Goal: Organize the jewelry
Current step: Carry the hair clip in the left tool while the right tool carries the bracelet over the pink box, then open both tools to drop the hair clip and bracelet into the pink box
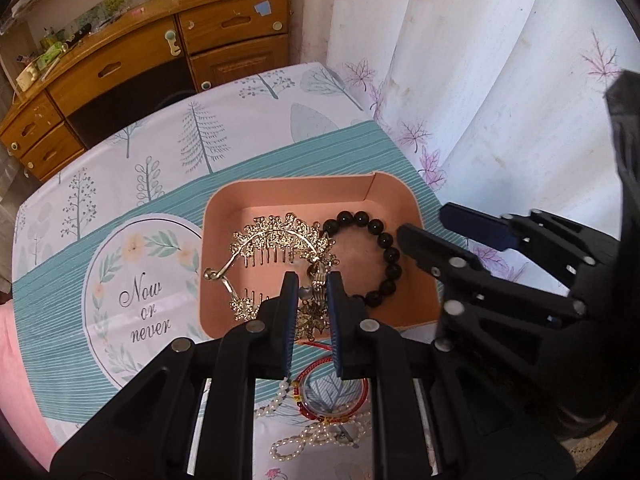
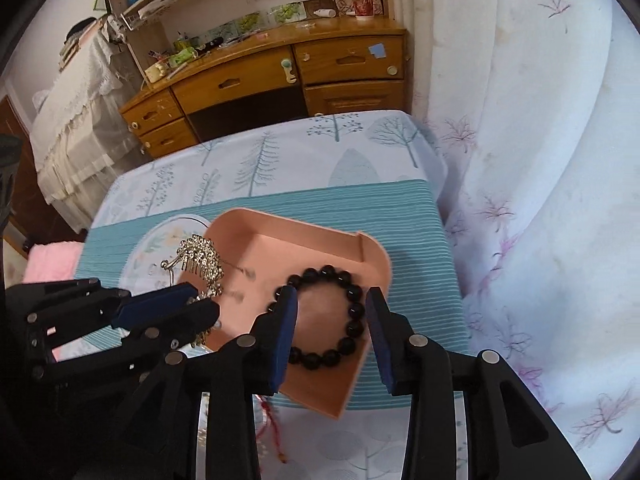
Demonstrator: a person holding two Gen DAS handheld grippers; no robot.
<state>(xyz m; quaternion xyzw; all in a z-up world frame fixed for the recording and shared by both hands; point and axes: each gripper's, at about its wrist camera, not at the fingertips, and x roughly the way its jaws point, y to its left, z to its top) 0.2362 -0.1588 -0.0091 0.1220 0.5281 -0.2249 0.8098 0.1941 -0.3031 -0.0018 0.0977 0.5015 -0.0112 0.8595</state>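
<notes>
Pinching the gold hair comb [image 1: 280, 248] by its leaf end, the left gripper [image 1: 313, 300] stands at the near wall of the pink tray [image 1: 412, 200]. Only its view shows the red cord bracelet [image 1: 340, 396] and pearl strand [image 1: 320, 436] nearer than the tray. The comb arches lengthwise toward the tray's left wall, teeth pointing near. The right gripper [image 2: 331, 320] hangs with fingers apart, unclamped, over the black bead bracelet [image 2: 320, 320] lying flat inside the tray.
</notes>
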